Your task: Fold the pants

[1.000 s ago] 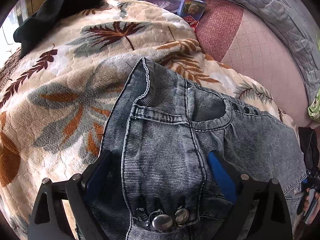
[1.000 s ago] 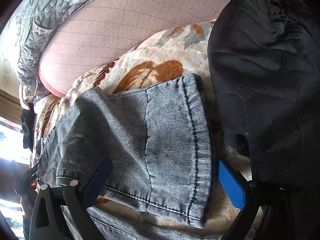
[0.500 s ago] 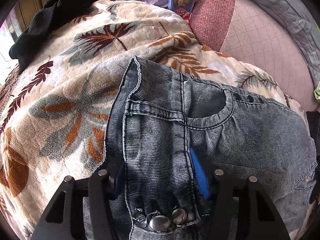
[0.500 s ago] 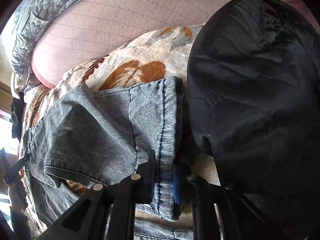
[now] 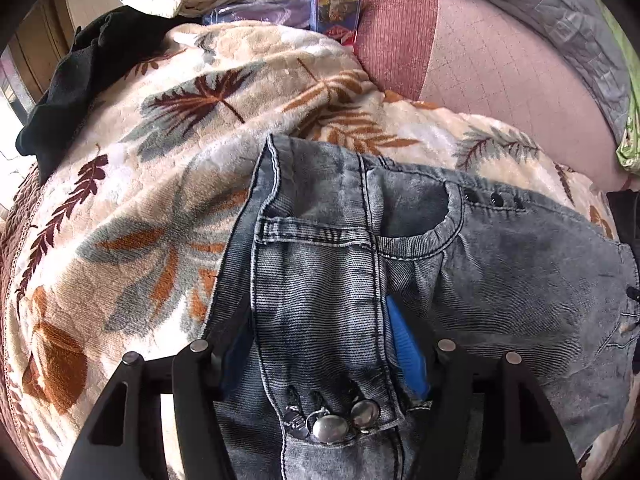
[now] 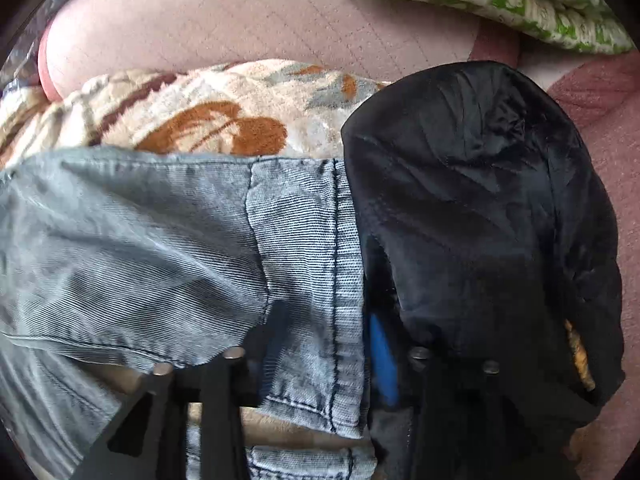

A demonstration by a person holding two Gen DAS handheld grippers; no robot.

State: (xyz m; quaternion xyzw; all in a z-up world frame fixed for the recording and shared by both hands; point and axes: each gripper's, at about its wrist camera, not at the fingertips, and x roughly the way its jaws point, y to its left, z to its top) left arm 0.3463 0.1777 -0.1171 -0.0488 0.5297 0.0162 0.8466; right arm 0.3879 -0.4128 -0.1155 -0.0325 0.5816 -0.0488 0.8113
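Note:
Grey-blue washed denim pants (image 5: 460, 264) lie on a leaf-patterned fleece blanket (image 5: 132, 208). My left gripper (image 5: 320, 340) is shut on the waistband by the metal buttons (image 5: 330, 428), its blue pads pressing either side of the band. In the right wrist view the pants' leg end (image 6: 304, 280) shows with its hem stitching. My right gripper (image 6: 320, 344) is shut on that hem, which is lifted a little off the blanket (image 6: 224, 112).
A black quilted garment (image 6: 480, 220) lies right against the hem. Another black cloth (image 5: 76, 88) sits at the blanket's far left. A small printed box (image 5: 336, 12) and pillows lie at the back. Pink mattress (image 5: 500, 64) and a green-patterned cushion (image 6: 480, 0) lie beyond.
Both grippers have gone from wide open to shut on the denim: left on the waistband, right on the leg hem. The right one has since lifted and shifted with the hem.

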